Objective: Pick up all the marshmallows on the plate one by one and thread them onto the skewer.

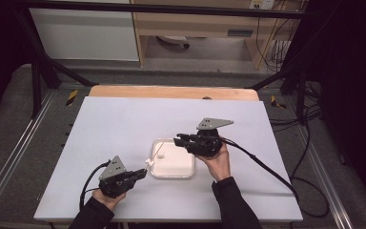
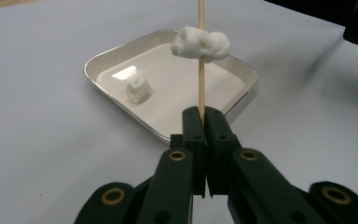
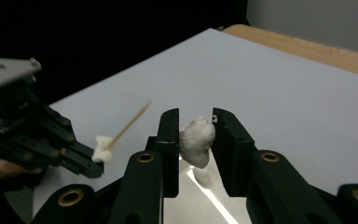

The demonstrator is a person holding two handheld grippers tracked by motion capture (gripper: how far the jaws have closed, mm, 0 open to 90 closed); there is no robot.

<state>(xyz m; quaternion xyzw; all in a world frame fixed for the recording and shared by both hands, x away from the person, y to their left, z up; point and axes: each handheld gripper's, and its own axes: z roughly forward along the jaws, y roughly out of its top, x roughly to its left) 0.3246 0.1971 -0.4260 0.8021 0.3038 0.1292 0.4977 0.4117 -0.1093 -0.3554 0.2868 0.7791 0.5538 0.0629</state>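
A thin wooden skewer (image 2: 201,56) stands up from my left gripper (image 2: 203,114), whose jaws are shut on its lower end. One white marshmallow (image 2: 200,44) is threaded partway up the stick. In the high view my left gripper (image 1: 142,173) sits left of the white tray (image 1: 176,167), the skewer (image 1: 155,155) slanting over the tray's left rim. My right gripper (image 3: 196,117) is shut on a second marshmallow (image 3: 196,140), raised over the tray. In the high view my right gripper (image 1: 177,140) hovers at the tray's far edge. Another marshmallow (image 2: 138,88) lies in the tray (image 2: 95,70).
A white sheet (image 1: 124,119) covers the table, with a wooden strip (image 1: 171,91) at its far edge. Cables (image 1: 267,167) trail from both grippers across the sheet. Dark frame posts and a grey floor surround the table.
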